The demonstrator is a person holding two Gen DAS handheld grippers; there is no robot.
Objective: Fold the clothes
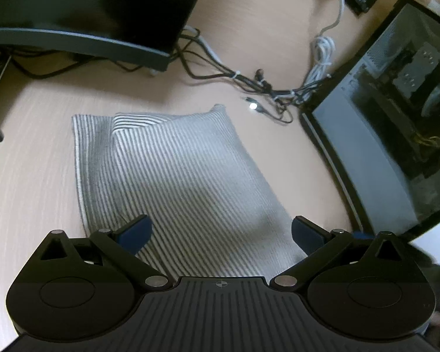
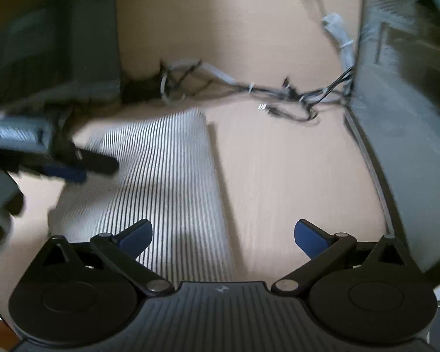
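Observation:
A grey and white striped garment (image 1: 173, 176) lies folded into a rough rectangle on the pale wooden table (image 1: 29, 170). My left gripper (image 1: 221, 231) hovers open above its near end, with nothing between the blue pads. In the right wrist view the same garment (image 2: 161, 176) lies to the left, blurred by motion. My right gripper (image 2: 223, 234) is open over the garment's right edge and bare table. The left gripper (image 2: 73, 167) shows there as a dark blurred shape above the garment's left side.
A monitor on a curved dark base (image 1: 82, 41) stands at the back left. A glass-sided computer case (image 1: 396, 135) stands at the right. A tangle of black and white cables (image 1: 267, 85) runs between them behind the garment.

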